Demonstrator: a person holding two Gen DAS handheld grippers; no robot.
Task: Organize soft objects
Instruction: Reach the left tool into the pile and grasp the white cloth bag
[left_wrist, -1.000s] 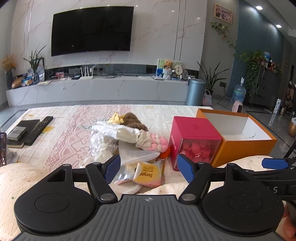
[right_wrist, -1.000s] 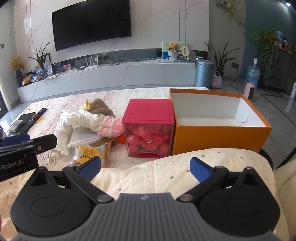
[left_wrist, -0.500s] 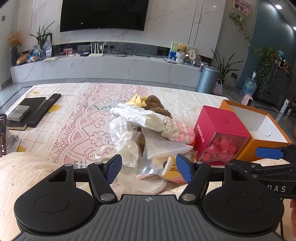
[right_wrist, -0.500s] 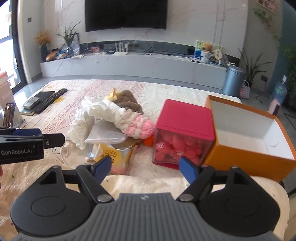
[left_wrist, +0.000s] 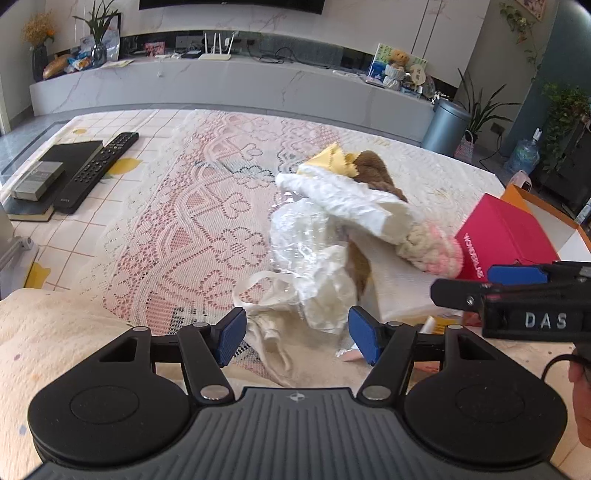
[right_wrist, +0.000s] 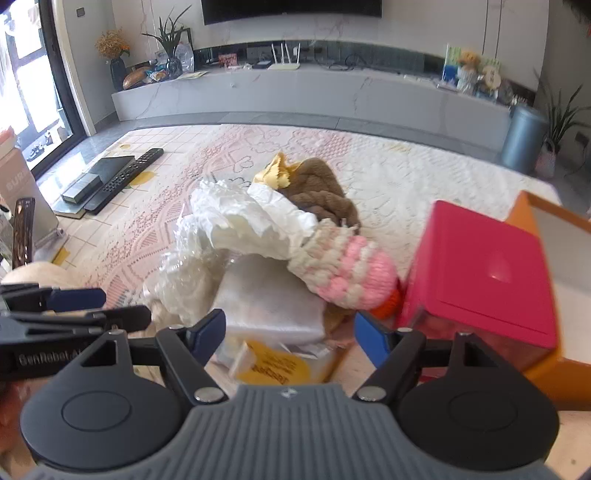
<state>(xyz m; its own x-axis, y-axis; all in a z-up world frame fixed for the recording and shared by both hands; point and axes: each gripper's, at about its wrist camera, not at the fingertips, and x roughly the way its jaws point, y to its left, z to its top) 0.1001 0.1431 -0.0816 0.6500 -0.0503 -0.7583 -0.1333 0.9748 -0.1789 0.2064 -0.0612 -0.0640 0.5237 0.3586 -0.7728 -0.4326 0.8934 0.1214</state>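
Visibly "DAS" on R gripper (left_wrist: 517, 284), "GenRobot.AI" on L gripper (right_wrist: 74, 306); both jaws open, empty.

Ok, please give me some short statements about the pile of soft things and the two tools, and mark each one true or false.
1. The left tool is open and holds nothing. True.
2. The right tool is shut on the pink and cream knitted piece. False: it is open and holds nothing.
3. The red box has its lid on. True.
4. The remote control lies on top of the pile. False: it lies apart, beside a dark book.
5. The brown knitted item lies in the pile. True.
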